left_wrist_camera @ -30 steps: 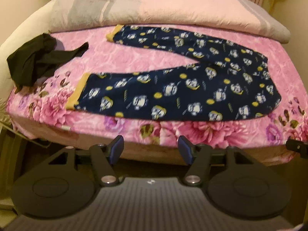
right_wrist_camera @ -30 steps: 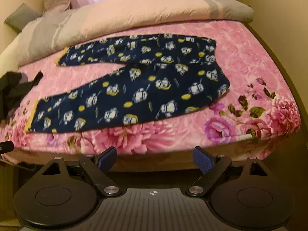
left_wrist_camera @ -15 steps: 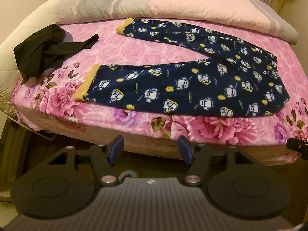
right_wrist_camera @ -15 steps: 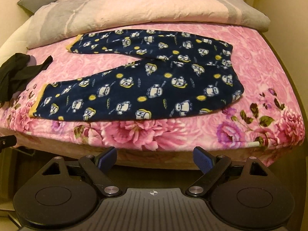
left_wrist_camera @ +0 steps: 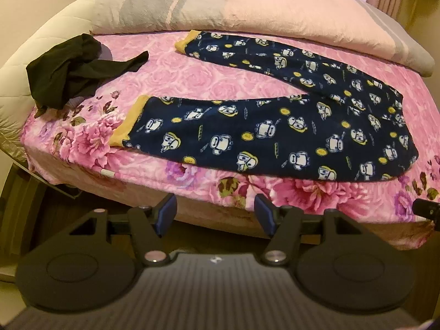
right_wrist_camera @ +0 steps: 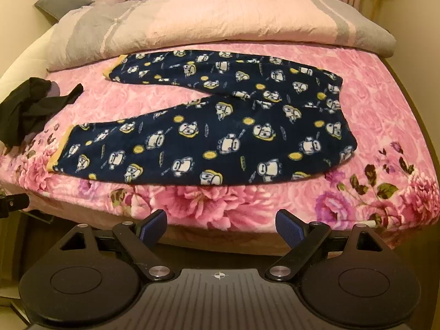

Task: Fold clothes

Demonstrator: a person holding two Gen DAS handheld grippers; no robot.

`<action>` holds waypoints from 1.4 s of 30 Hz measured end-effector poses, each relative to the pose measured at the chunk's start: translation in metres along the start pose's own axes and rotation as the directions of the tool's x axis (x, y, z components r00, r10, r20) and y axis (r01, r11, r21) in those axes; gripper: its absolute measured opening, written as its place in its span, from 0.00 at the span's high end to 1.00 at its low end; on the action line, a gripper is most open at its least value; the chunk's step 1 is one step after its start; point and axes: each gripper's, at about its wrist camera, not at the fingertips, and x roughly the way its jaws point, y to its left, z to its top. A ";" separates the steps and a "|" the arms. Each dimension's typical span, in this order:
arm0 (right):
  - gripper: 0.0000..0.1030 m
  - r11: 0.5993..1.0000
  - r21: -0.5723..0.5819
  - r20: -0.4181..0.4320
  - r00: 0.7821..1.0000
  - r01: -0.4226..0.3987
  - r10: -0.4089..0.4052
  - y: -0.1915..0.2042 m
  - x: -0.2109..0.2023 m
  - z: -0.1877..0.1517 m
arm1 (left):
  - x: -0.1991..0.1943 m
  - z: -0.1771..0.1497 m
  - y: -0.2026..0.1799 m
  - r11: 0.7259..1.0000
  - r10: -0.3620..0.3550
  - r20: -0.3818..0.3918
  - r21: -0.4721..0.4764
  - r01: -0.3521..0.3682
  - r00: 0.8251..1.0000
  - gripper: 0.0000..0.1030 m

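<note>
Navy pyjama trousers (left_wrist_camera: 275, 126) with a white and yellow cartoon print and yellow cuffs lie flat on the pink floral bedspread (left_wrist_camera: 192, 82), legs spread in a V pointing left, waist at the right. They also show in the right wrist view (right_wrist_camera: 220, 126). My left gripper (left_wrist_camera: 216, 214) is open and empty, in front of the bed's near edge, below the near leg. My right gripper (right_wrist_camera: 221, 224) is open and empty, in front of the bed's near edge, below the trousers' seat.
A crumpled black garment (left_wrist_camera: 68, 77) lies at the bed's left side, also in the right wrist view (right_wrist_camera: 30, 110). A folded pink and grey duvet (left_wrist_camera: 247, 16) runs along the back of the bed. A wall stands close on the right (right_wrist_camera: 412, 27).
Both grippers have moved closer to the bed and a little higher; the trousers look larger and lower in view. The trousers and black garment have not moved.
</note>
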 end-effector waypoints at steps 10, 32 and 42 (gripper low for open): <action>0.14 0.998 -0.030 -0.031 0.998 -0.048 0.047 -0.002 0.017 0.012 | 0.004 -0.001 0.004 0.998 0.049 -0.026 -0.039 -0.050 0.998 0.43; 0.14 0.963 0.270 -0.010 1.000 0.019 -0.017 -0.053 0.071 0.069 | 0.091 0.124 -0.009 0.983 -0.152 -0.004 0.102 0.152 0.988 0.39; 0.14 0.891 0.433 0.019 0.987 0.137 -0.161 -0.087 0.103 0.149 | 0.183 0.260 -0.061 0.908 -0.334 0.026 0.279 0.313 0.942 0.39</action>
